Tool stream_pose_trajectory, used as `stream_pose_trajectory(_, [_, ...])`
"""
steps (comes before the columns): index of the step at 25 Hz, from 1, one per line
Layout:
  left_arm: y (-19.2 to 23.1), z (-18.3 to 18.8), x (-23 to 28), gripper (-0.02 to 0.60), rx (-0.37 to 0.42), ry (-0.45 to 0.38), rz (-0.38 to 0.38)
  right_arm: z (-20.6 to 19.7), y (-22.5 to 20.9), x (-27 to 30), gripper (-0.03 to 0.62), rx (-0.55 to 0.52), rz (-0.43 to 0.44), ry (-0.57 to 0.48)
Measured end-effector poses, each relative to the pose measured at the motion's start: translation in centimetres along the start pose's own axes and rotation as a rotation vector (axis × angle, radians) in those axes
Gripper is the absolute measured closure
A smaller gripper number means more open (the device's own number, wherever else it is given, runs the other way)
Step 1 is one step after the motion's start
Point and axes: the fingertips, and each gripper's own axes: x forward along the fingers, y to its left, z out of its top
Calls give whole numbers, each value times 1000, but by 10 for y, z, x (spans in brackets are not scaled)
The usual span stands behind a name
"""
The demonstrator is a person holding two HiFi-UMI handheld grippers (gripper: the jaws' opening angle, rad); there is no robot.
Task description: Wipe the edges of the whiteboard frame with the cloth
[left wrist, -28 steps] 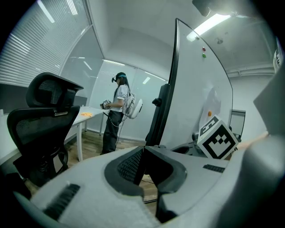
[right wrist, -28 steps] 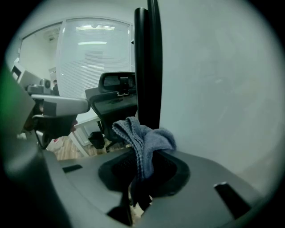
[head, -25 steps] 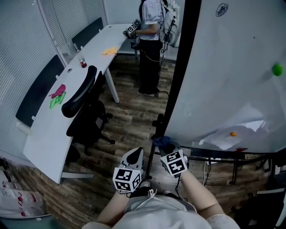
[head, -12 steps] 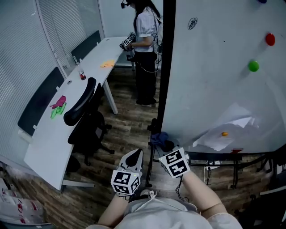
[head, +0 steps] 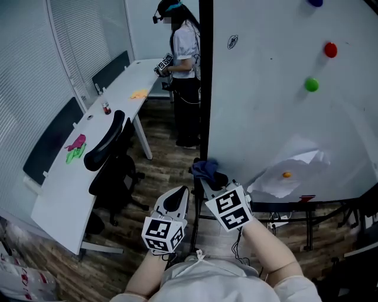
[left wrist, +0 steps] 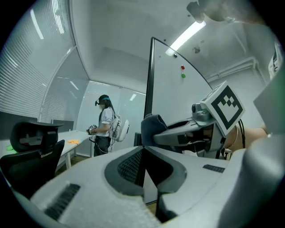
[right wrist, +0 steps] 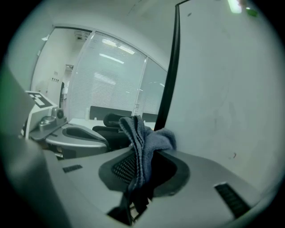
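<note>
Cloth (head: 205,168) in right gripper (head: 208,179), still at whiteboard frame's (head: 205,88) lower end

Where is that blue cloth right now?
In the head view the cloth sits low at centre, clamped in the right gripper, just by the lower end of the whiteboard frame, its black left edge.

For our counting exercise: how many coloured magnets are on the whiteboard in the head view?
4: blue magnet at the top edge, red magnet below it, green magnet lower, small orange magnet on the paper. More may lie outside the picture.
</note>
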Motion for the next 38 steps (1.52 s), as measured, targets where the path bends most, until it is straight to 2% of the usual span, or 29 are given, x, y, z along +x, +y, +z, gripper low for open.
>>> stream_pose_trajectory(11, [-11,52,3,563,93,-52,-34,83,-19,-26,513,-72,-34,-141])
stream_pose_trajectory(22, [-8,108,12,563,165,-103,-47,152,-39,-51,513,-125,-79,-227])
stream_pose_trajectory(29, [-10,141,13,563,184,-151,-90,194,-46,-59,513,-127,-96,-266])
stream_pose_trajectory(38, [-14,175,18,563,241,-194,-143,271,-71,-91,513,-198,-206,-396])
